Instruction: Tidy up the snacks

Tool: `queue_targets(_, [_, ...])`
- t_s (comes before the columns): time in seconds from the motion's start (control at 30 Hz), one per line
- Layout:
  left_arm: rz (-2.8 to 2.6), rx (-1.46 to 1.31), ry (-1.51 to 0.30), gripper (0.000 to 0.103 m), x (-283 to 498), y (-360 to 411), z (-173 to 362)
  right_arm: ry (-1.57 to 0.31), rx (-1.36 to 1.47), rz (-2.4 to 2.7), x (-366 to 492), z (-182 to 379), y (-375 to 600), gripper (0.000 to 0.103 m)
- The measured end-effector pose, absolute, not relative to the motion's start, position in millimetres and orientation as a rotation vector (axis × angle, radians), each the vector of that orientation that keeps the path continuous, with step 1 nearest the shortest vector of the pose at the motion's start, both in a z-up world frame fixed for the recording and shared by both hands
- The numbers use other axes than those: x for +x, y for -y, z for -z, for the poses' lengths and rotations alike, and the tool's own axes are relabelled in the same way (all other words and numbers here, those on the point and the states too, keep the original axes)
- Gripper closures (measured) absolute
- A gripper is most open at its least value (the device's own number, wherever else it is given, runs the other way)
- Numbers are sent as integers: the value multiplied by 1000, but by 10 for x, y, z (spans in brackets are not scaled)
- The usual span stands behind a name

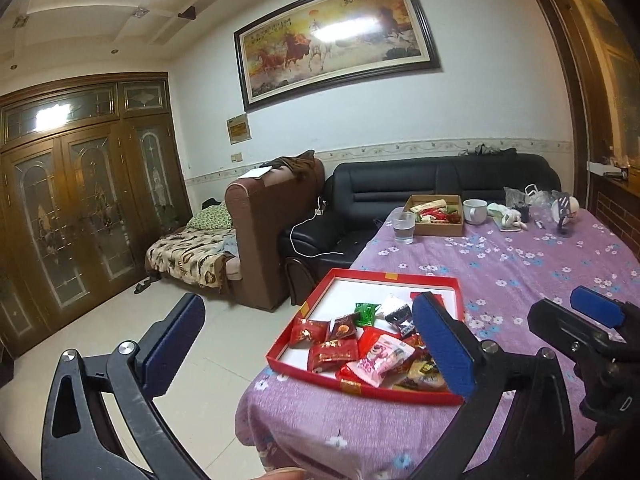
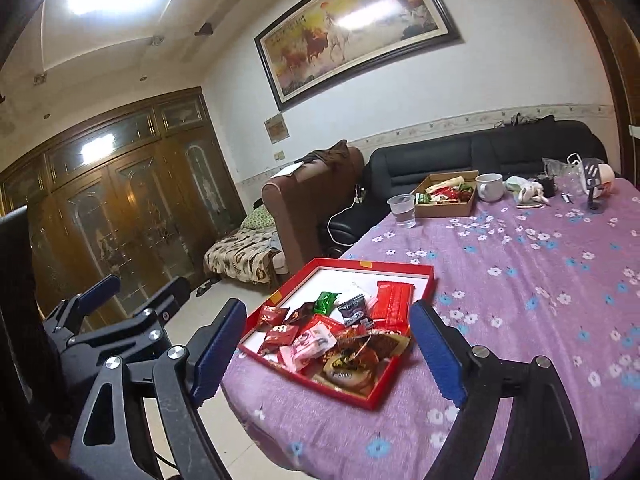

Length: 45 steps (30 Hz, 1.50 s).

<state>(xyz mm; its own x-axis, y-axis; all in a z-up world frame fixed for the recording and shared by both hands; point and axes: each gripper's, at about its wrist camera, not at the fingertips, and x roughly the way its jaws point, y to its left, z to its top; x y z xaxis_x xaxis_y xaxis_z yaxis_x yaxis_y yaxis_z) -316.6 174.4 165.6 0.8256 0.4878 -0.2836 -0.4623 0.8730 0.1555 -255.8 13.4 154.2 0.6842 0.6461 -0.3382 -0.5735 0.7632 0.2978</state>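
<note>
Covering part of the red tray (image 1: 362, 390) at the counter's (image 1: 520, 264) near-left corner, one pad hides some snack packets (image 1: 380, 360). Both the left claw (image 1: 308, 354) and right claw (image 2: 328, 350) are held wide apart, nothing gripped.

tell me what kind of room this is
Most likely a home living room: a black leather sofa, a large framed horse painting on the wall, and a purple floral-clothed table holding snacks.

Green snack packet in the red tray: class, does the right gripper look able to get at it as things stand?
Probably yes. The green snack packet lies on top in the red tray, uncovered, and the right gripper is open and empty; neighbouring wrappers crowd it closely.
</note>
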Motion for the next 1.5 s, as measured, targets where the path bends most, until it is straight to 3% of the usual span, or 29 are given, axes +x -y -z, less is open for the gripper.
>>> queue_targets(0.5, [-408, 91, -322, 0, -3590, -1485, -1671, -307, 162, -639, -3456, -1617, 227, 14])
queue_targets(1.5, [-373, 24, -362, 0, -3675, -1681, -1516, -286, 153, -643, -3485, -1590, 94, 14])
